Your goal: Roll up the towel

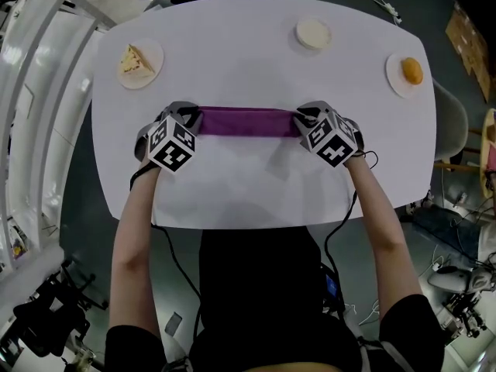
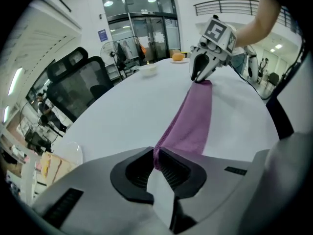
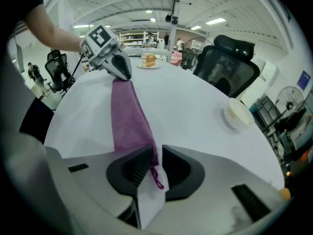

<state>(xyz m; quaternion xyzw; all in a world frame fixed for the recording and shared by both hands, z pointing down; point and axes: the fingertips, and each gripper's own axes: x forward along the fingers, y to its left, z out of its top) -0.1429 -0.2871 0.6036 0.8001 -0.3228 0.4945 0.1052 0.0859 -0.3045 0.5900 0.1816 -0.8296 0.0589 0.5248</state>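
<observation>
Towel (image 1: 246, 122) is lying as a folded purple band across the table (image 1: 256, 45). To keep its edges square for rolling, we are pinching one end in the left gripper (image 1: 188, 117). The right gripper (image 1: 302, 119) is standing barely parted around the other.

The towel (image 1: 246, 122) lies across mid-table (image 1: 256, 184); left gripper (image 1: 194, 120) at its left end, right gripper (image 1: 299, 122) at its right end. Behind it: cake plate (image 1: 155, 60) far left, bowl (image 1: 313, 33) right of centre, second plate (image 1: 397, 80) far right.
</observation>
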